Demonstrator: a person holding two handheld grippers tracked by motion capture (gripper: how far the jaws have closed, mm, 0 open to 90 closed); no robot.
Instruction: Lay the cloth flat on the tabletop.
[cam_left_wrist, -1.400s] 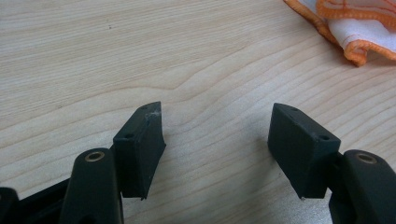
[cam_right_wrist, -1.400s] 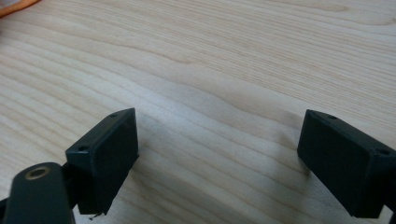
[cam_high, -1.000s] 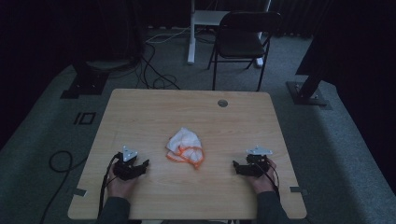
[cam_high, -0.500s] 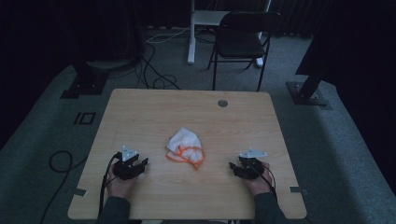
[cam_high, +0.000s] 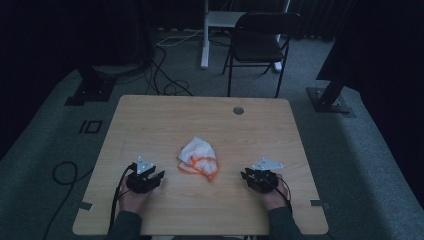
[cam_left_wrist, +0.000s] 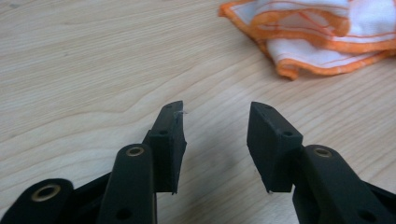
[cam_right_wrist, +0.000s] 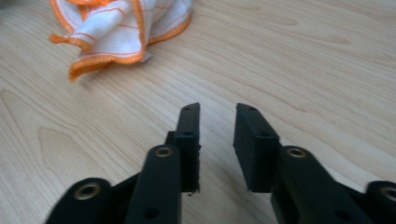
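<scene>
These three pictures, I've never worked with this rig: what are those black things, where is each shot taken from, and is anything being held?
There is no robot here. A person sits at a wooden table and holds a two-jaw tool in each hand. The high view looks down from above: the left gripper is at the lower left, the right gripper at the lower right. Each of the other two pictures comes from a camera riding on one gripper, looking along its black jaws. Between the grippers lies a crumpled white cloth with orange edging; it shows at the top of both gripper views. Both grippers' jaws stand apart over bare wood, so nothing is held. A chair stands beyond the table.
</scene>
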